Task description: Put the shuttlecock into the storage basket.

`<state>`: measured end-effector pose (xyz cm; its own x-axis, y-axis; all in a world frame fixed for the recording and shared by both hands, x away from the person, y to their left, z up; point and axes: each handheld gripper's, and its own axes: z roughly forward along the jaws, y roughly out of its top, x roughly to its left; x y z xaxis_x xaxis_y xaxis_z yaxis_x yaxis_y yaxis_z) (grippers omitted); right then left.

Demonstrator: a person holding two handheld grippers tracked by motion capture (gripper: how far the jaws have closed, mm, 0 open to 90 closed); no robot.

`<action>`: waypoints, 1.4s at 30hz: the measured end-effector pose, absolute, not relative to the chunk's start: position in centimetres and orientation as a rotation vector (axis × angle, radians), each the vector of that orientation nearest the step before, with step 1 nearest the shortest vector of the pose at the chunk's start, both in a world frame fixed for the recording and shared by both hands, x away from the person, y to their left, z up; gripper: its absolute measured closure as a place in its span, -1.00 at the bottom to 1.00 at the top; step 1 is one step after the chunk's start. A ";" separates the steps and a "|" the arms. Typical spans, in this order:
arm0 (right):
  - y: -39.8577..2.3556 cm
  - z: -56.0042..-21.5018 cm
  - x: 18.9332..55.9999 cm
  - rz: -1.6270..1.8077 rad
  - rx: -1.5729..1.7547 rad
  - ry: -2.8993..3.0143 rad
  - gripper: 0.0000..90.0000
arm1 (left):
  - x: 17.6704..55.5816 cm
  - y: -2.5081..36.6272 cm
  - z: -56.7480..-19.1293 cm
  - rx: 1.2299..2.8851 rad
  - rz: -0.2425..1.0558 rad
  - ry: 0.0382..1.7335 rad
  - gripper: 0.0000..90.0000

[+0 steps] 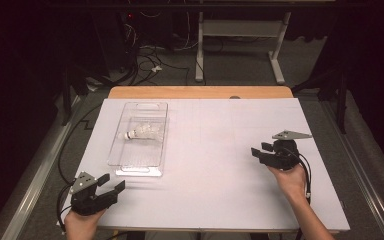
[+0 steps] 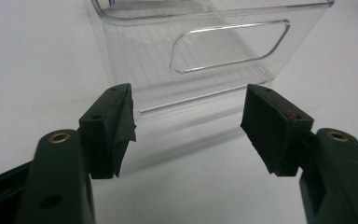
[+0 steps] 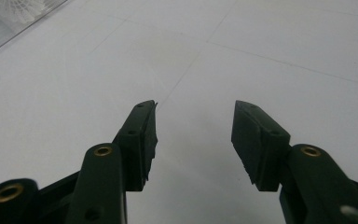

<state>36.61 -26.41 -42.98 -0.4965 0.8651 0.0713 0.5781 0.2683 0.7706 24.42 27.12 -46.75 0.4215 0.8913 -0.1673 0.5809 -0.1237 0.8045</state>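
A clear plastic bin [image 1: 130, 161] lies on the white table sheet at the left, with a white shuttlecock [image 1: 142, 132] inside it. My left gripper [image 1: 111, 182] rests near the table's front left corner, open and empty, pointing at the bin's near end wall [image 2: 223, 46] with its handle cutout. My right gripper [image 1: 261, 149] is held at the right side of the sheet, open, with nothing between its jaws. In the right gripper view the gripper [image 3: 193, 135] faces bare sheet, and the shuttlecock [image 3: 21, 9] shows at the top left corner.
The white sheet [image 1: 215, 150] covers a wooden table [image 1: 200, 92]. Beyond the far edge are a dark floor with cables [image 1: 150, 60] and the legs of a white table frame [image 1: 240, 35]. A metal rail [image 1: 35, 175] runs along the left.
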 end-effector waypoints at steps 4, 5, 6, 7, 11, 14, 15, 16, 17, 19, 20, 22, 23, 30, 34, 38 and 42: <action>-26.7 -43.1 36.4 1.085 1.315 2.171 0.11 | 24.4 27.1 -46.7 1.817 0.454 1.265 -0.22; -26.8 -43.1 36.3 1.084 1.317 2.170 0.11 | 24.4 27.1 -46.7 1.817 0.455 1.265 -0.22; -26.9 -43.1 36.2 1.081 1.318 2.170 0.10 | 24.4 27.1 -46.7 1.817 0.455 1.265 -0.22; -26.9 -43.1 36.2 1.079 1.317 2.169 0.10 | 24.4 27.1 -46.7 1.819 0.454 1.265 -0.22; -27.0 -43.3 35.9 1.068 1.313 2.177 0.10 | 24.4 27.1 -46.7 1.817 0.455 1.265 -0.22; -27.2 -43.3 35.6 1.066 1.314 2.172 0.10 | 24.4 27.1 -46.7 1.818 0.456 1.265 -0.22; -27.2 -43.3 35.6 1.066 1.312 2.172 0.10 | 24.4 27.1 -46.7 1.818 0.455 1.265 -0.22; -27.3 -43.4 35.5 1.066 1.309 2.172 0.10 | 24.4 27.1 -46.7 1.818 0.456 1.265 -0.22; -27.3 -43.4 35.5 1.065 1.306 2.172 0.10 | 24.4 27.1 -46.7 1.817 0.456 1.265 -0.22; -27.4 -43.4 35.3 1.065 1.308 2.169 0.10 | 24.4 27.1 -46.7 1.817 0.456 1.265 -0.22; -27.5 -43.4 35.2 1.067 1.309 2.167 0.10 | 24.4 27.1 -46.7 1.817 0.456 1.265 -0.22; -27.6 -43.5 35.1 1.068 1.308 2.163 0.09 | 24.4 27.1 -46.7 1.817 0.456 1.265 -0.22; -27.6 -43.5 35.0 1.069 1.303 2.161 0.08 | 24.4 27.1 -46.7 1.817 0.456 1.265 -0.22; -28.0 -43.6 34.5 1.078 1.306 2.154 0.07 | 24.4 27.1 -46.7 1.815 0.457 1.266 -0.22; -28.2 -43.7 34.2 1.074 1.309 2.146 0.06 | 24.4 27.1 -46.7 1.815 0.457 1.265 -0.22; -28.4 -43.7 34.0 1.073 1.310 2.139 0.06 | 24.3 27.1 -46.7 1.815 0.457 1.266 -0.22; -28.8 -44.0 33.8 1.070 1.319 2.141 0.04 | 24.3 27.1 -46.7 1.814 0.457 1.265 -0.22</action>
<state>33.76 -28.78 -43.99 -0.4709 0.8807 0.0505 0.5693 0.2597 0.7800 24.35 27.08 -46.72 0.4200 0.8921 -0.1669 0.5793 -0.1220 0.8059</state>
